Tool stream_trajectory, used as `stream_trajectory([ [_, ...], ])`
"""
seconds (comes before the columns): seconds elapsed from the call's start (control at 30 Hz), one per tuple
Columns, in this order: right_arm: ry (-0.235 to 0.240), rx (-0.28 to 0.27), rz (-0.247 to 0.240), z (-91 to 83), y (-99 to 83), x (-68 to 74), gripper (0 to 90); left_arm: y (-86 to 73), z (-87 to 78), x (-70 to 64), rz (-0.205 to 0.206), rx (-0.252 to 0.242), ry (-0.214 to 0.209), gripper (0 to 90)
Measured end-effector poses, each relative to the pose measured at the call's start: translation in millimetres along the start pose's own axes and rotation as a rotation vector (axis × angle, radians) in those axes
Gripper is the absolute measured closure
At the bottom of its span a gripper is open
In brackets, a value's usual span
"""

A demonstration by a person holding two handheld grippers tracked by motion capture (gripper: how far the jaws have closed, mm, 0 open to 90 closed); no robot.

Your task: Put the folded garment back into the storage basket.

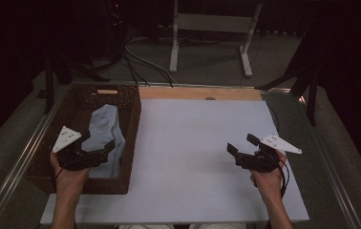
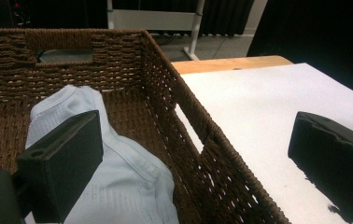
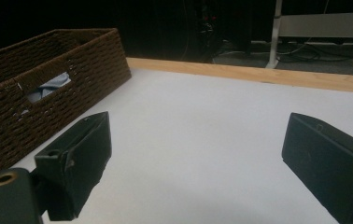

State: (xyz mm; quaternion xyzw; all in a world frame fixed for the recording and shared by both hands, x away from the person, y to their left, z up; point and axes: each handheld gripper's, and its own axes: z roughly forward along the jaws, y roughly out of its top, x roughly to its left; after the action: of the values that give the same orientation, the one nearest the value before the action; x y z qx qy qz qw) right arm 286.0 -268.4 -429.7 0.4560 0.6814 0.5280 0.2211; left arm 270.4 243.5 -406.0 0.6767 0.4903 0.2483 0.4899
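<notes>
My left hand-held gripper (image 1: 103, 151) hangs over the near part of the brown woven basket (image 1: 132, 125). Its two black jaws are wide apart and hold nothing. In the left gripper view, one jaw is over the soft light blue cloth (image 2: 118, 186) and the other jaw is out past the basket wall, over the white top of the bench (image 2: 258, 107).

The light blue cloth (image 1: 104, 136) lies inside the basket, at about 12 o'clock from my left hand-held gripper and just under it. It is bunched up, with folds and a stitched seam, so it looks like a shirt or some other piece of clothing.

I think this cloth will be light and very floppy. It will not break and it will not slip much. It will sag and hang down when I lift it. A good place to grab looks like the thick folded ridge near the middle, or the seam edge, because a thick fold fills the jaws better than one thin layer. I should pinch from above and keep my jaws off the basket wall at 3 o'clock, since one jaw is outside it now.

My right hand-held gripper (image 1: 239, 145) is well apart, at about 3 o'clock from the basket, low over the bare bench. Its jaws are wide apart too, and hold nothing. It points toward 10 o'clock, at the basket (image 3: 48, 88).
</notes>
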Motion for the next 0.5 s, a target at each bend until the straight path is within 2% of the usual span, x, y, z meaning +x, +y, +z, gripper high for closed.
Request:
stream_trajectory([
  [0.5,-0.013,-0.004,0.003,-3.0,-4.6,-3.6,8.5,-0.8,-0.7,0.6,-0.001,-0.004,-0.001,4.9],
])
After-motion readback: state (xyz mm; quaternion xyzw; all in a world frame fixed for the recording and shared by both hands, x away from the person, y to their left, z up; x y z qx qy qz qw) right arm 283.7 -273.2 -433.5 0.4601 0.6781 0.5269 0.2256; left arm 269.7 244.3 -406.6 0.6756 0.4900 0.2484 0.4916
